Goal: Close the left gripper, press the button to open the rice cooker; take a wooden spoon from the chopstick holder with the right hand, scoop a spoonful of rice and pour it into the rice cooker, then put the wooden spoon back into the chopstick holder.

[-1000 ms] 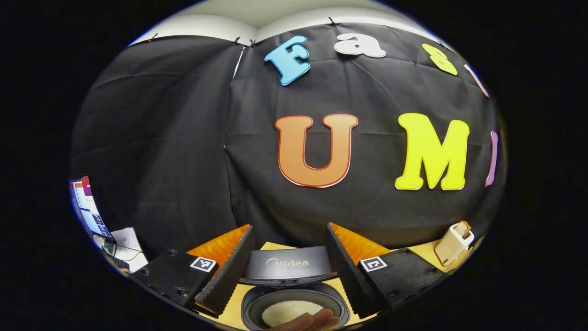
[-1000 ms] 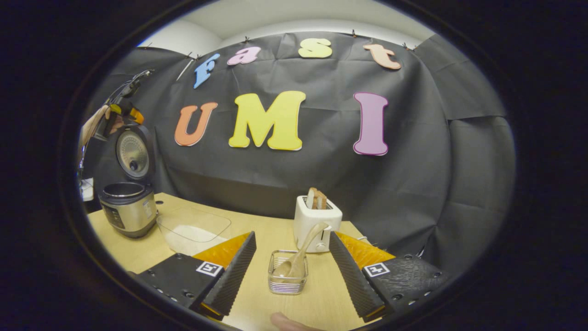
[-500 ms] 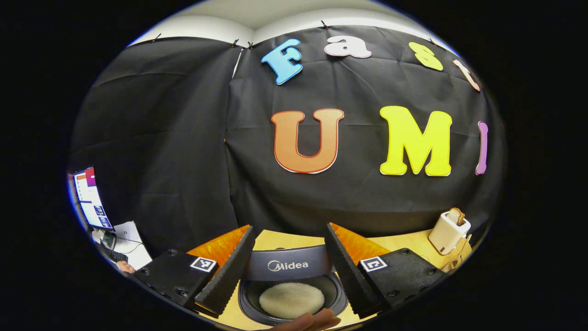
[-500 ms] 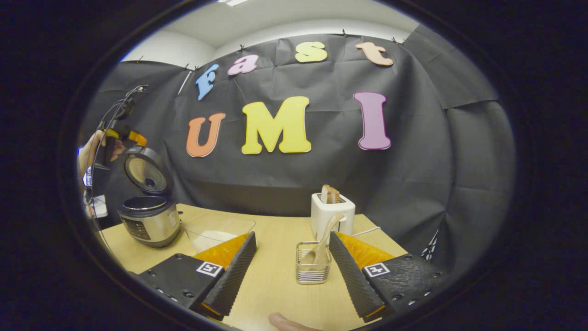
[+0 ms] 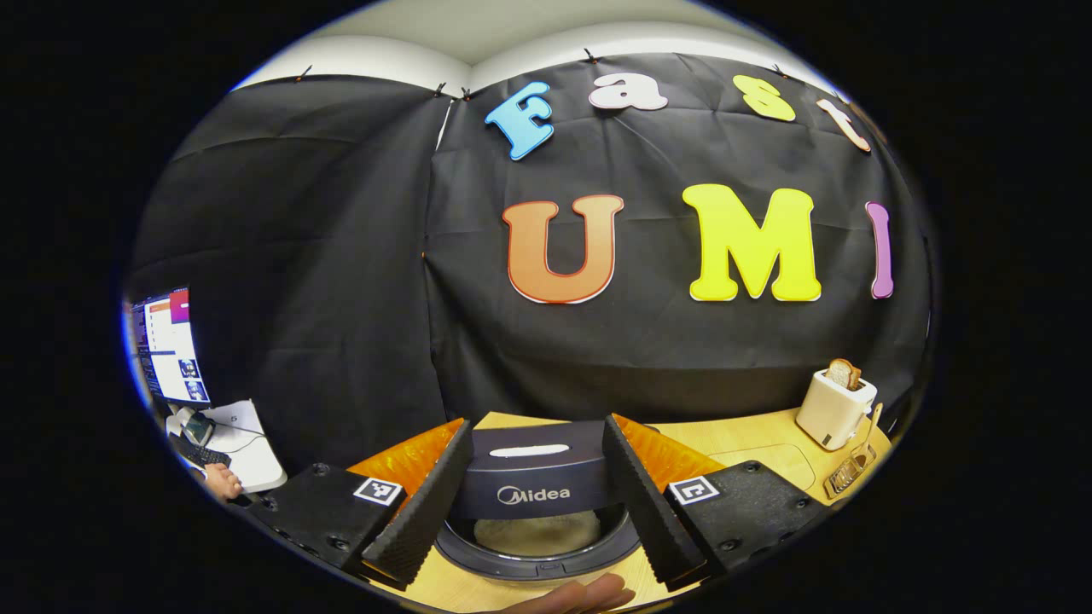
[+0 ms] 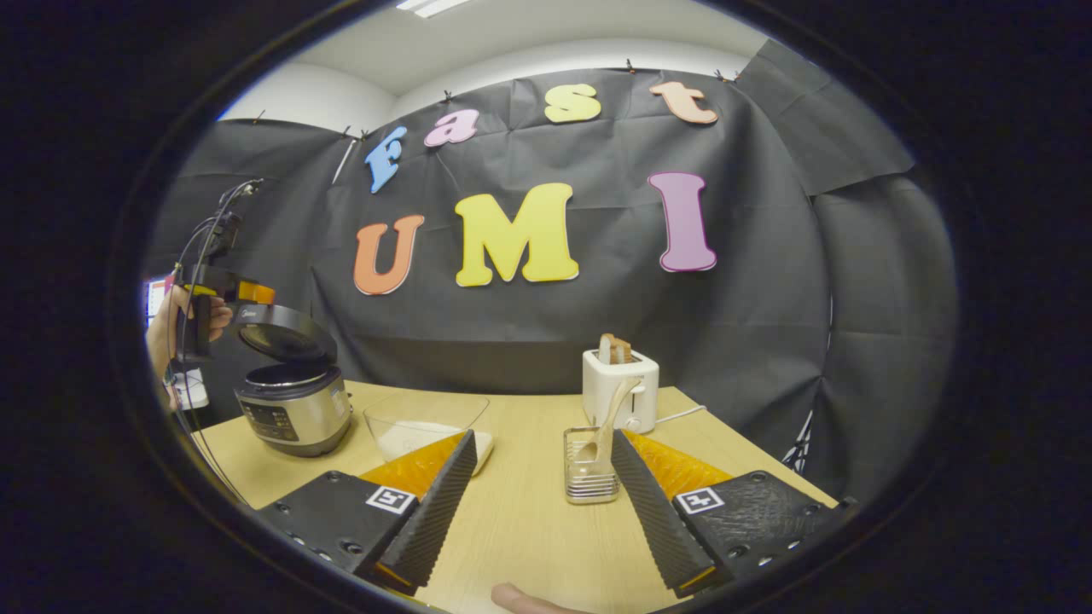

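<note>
My left tool (image 5: 536, 499) has its fingers spread wide, holding nothing, and between them I'm looking down on the rice cooker (image 5: 537, 520). Its lid (image 5: 533, 473) is tipped partway down over the pot, and under the lid's edge I can see a patch of rice (image 5: 536, 535) inside. A fingertip (image 5: 589, 595) pokes in at the bottom edge.

Over on my right tool (image 6: 536, 499), fingers are wide apart too, nothing gripped, hovering above the wooden bench (image 6: 529, 546). Straight ahead, between the fingers, the wire chopstick holder (image 6: 590, 477) stands on the bench with the wooden spoon (image 6: 604, 426) leaning in it, handle up and to the right. Just behind it is a white toaster (image 6: 621, 388) with bread sticking out. To the left sits a clear bowl (image 6: 426, 422) with rice in it, and beyond that the cooker with its lid half lowered. A hand (image 6: 175, 328) holds the other tool up by that lid.
</note>
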Demonstrator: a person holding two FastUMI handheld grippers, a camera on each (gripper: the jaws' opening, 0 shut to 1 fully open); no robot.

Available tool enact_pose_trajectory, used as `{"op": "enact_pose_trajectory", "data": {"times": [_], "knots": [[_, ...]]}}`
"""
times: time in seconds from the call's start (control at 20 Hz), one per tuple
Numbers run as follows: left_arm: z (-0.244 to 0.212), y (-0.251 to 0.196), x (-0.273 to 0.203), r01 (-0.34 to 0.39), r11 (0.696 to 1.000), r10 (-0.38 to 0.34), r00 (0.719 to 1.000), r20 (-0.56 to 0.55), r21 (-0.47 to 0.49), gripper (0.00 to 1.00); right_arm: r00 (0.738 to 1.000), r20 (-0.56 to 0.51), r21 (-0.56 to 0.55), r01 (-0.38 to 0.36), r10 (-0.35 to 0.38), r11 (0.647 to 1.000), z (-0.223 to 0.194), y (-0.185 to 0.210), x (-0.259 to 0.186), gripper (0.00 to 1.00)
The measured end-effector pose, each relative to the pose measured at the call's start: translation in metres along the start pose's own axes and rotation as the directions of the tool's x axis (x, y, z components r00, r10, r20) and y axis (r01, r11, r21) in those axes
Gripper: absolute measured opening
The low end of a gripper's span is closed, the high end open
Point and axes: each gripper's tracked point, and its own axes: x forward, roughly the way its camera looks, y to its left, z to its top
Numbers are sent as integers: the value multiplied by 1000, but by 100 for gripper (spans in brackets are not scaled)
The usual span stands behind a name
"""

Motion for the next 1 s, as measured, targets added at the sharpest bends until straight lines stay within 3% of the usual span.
{"op": "enact_pose_trajectory", "data": {"times": [0.85,1.0], "knots": [[-101,-11,-2,24,1000,-28,981,-191,-19,98,1000,-1,-39,-11,11,999,-2,14,-15,96],[-97,-12,-2,14,1000,-17,990,-141,-20,98,1000,-13,-40,-18,17,999,-7,16,-14,96]]}}
